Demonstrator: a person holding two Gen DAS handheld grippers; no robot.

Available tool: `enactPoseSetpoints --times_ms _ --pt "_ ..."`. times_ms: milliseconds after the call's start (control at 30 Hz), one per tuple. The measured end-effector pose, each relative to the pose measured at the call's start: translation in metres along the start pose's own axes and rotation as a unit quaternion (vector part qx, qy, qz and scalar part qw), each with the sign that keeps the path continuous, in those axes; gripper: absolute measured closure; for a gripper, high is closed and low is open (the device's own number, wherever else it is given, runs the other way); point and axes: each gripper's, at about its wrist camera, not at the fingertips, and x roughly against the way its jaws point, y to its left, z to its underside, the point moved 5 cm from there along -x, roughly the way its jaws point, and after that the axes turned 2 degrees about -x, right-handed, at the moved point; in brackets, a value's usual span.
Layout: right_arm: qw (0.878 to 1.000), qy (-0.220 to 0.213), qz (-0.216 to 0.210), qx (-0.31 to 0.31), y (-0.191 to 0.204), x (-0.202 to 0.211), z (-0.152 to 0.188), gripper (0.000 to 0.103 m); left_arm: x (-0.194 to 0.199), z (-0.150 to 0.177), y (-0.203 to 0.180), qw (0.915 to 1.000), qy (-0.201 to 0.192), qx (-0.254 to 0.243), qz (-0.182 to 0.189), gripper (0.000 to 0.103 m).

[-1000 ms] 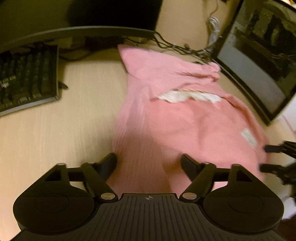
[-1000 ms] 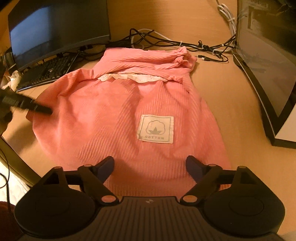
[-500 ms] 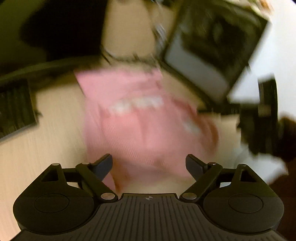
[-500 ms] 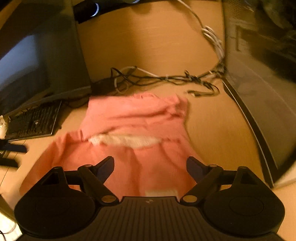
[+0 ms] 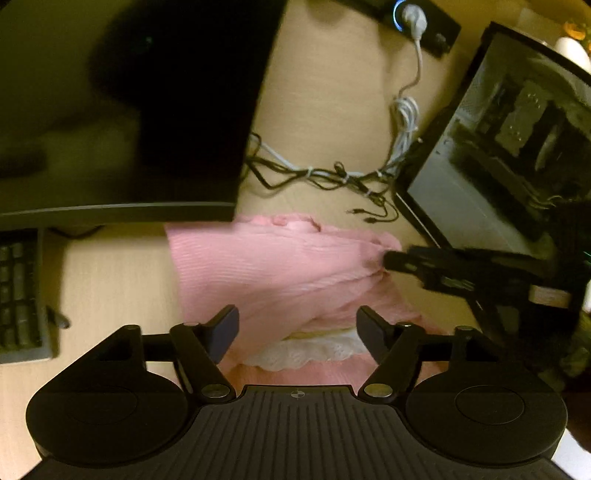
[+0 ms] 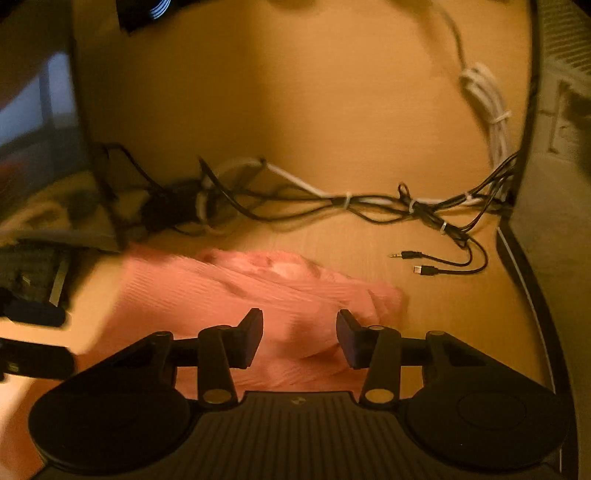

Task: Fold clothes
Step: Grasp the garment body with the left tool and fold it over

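A pink ribbed garment (image 5: 280, 266) with white lace trim (image 5: 306, 354) lies on the wooden desk (image 5: 110, 273). My left gripper (image 5: 298, 332) hovers over the lace edge; its jaws are closing but still wide, and the cloth lies below them, not pinched. In the left wrist view my right gripper (image 5: 391, 260) reaches in from the right to the garment's far right corner. In its own view the right gripper (image 6: 300, 338) is closing, with pink fabric (image 6: 207, 291) bulging between the pads and a gap left on each side. The left gripper (image 6: 68, 338) shows blurred at the left edge.
A dark monitor (image 5: 129, 110) and a keyboard (image 5: 18, 295) stand at the left. A tangle of cables (image 6: 332, 199) with loose plugs (image 6: 410, 254) lies just beyond the garment. A glass-sided computer case (image 5: 498, 147) walls off the right. A power strip (image 5: 424, 22) sits at the back.
Both grippers have swept forward from the garment's near hem to its far end; the cotton label has left view. The right jaws have narrowed markedly.
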Motion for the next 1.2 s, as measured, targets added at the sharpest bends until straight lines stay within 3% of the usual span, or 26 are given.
enactPoseSetpoints --times_ms 100,167,333,433,600,633,700,733,867,1000,1067,1200 --pt "0.999 0.036 0.001 -0.01 -0.017 -0.028 0.007 0.059 -0.02 -0.008 0.0 0.9996 0.018 -0.013 -0.018 0.021" --pt "0.999 0.038 0.0 -0.004 -0.018 -0.026 0.002 0.059 -0.034 -0.007 0.008 0.9991 0.034 0.004 -0.024 0.02" --pt "1.0 -0.009 -0.029 -0.006 -0.013 -0.024 -0.039 0.057 -0.042 0.01 0.031 0.9963 0.057 0.055 -0.034 0.018" --pt "0.999 -0.006 -0.033 -0.003 -0.007 -0.052 -0.054 0.057 -0.026 0.02 0.042 0.9929 0.045 0.107 -0.025 0.013" --pt "0.998 0.029 -0.041 0.045 0.014 -0.096 -0.048 0.058 0.008 0.03 0.056 0.984 0.014 0.177 -0.015 0.008" --pt "0.997 0.035 -0.041 0.05 0.016 -0.1 -0.046 0.064 0.014 0.032 0.059 0.9823 0.009 0.187 -0.011 0.007" --pt "0.997 0.032 -0.035 0.063 0.02 -0.097 -0.045 0.094 0.024 0.04 0.069 0.9768 0.006 0.214 -0.001 0.006" --pt "0.997 0.032 -0.038 0.059 0.021 -0.092 -0.046 0.099 0.028 0.045 0.074 0.9734 0.005 0.229 0.004 0.006" --pt "0.995 -0.007 -0.07 0.076 0.032 -0.025 -0.046 0.099 0.038 0.064 0.095 0.956 0.004 0.292 0.022 0.005" --pt "0.991 -0.017 -0.092 0.096 0.042 0.061 -0.017 0.1 0.046 0.081 0.113 0.9394 -0.002 0.339 0.049 0.005" --pt "0.991 -0.006 -0.093 0.093 0.045 0.092 0.009 0.1 0.05 0.083 0.117 0.936 -0.007 0.346 0.063 0.005" --pt "0.993 0.037 -0.079 0.083 0.047 0.125 0.068 0.1 0.055 0.077 0.119 0.9382 -0.017 0.334 0.09 0.005"
